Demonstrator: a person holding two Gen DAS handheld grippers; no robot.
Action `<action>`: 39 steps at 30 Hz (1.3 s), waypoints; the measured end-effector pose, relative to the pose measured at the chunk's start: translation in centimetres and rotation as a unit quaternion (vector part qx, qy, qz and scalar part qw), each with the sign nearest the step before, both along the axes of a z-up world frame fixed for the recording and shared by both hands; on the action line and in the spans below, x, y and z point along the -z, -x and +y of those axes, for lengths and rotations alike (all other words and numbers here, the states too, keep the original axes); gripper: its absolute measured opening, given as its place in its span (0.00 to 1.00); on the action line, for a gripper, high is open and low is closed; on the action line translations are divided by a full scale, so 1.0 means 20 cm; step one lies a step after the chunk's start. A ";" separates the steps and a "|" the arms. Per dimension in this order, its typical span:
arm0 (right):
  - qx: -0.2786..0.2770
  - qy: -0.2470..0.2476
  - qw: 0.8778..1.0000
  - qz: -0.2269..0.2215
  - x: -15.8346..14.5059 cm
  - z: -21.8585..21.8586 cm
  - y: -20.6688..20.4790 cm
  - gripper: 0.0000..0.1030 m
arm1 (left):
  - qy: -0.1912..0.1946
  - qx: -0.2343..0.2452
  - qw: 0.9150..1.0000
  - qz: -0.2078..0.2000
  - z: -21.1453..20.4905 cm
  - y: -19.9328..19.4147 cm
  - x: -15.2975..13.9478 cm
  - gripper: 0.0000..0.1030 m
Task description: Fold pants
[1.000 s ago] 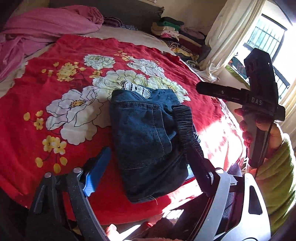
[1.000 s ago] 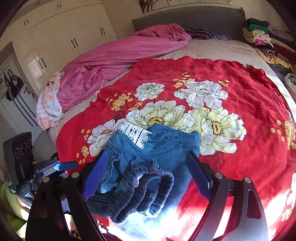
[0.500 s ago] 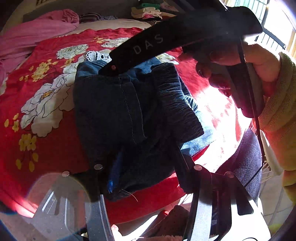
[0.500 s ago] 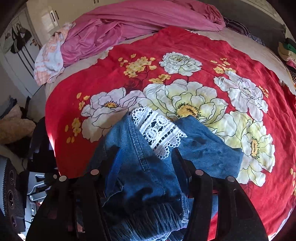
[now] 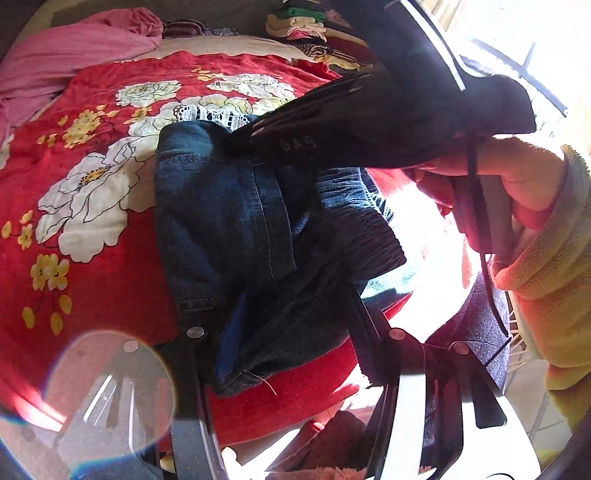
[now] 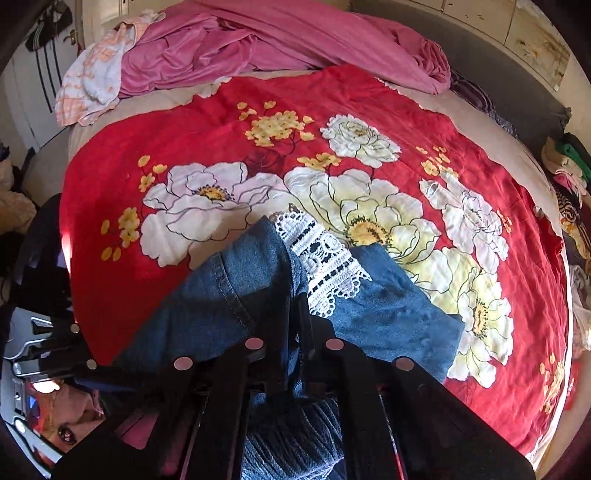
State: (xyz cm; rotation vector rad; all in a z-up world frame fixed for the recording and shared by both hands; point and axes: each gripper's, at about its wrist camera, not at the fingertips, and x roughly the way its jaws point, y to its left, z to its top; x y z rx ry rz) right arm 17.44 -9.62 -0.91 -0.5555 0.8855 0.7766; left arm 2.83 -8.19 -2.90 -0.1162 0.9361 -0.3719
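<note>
Folded denim pants (image 5: 225,221) are seen lying on the red floral blanket (image 5: 92,280) of the bed, near its front edge, w/ a white lace trim (image 6: 325,266) showing at the far end of the pants & a ribbed elastic waistband (image 5: 365,236) at the near right.

Left gripper (image 5: 291,332) is set over the near end of the pants: its fingers (image 5: 229,332) have just been shifting a little, the denim fold is caught between them & the pads appear pressed against the cloth on both sides.

Right gripper (image 6: 295,332) is seen in right wrist view w/ fingers (image 6: 273,332) just brought fully together, a thin pinch of denim clamped between them, just this side of the lace trim. In left wrist view the same tool crosses above the pants, held by a hand (image 5: 517,184) in a yellow fleece sleeve (image 5: 554,277).

Beyond the pants, at the far side of the blanket: a pink sheet (image 6: 277,40) bunched up, & a stack of folded clothes (image 5: 306,22) to the far right
</note>
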 end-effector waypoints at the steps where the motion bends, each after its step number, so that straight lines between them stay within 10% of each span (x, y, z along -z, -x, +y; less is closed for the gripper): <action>1: 0.009 -0.009 1.000 0.010 0.02 -0.01 -0.02 0.03 | 0.002 0.000 1.000 0.000 0.00 0.00 0.00 0.44; 18: 0.116 -0.179 0.976 0.032 -0.24 -0.39 0.08 0.40 | 0.011 -0.002 1.000 0.005 0.02 -0.01 0.01 0.47; 31: 0.141 -0.102 0.984 0.046 0.00 -0.46 0.24 0.44 | 0.018 0.000 1.000 0.007 0.02 0.02 0.01 0.48; 39: 0.165 -0.178 0.968 0.061 -0.05 -0.59 0.30 0.49 | 0.039 -0.005 0.999 0.011 0.07 0.06 -0.05 0.53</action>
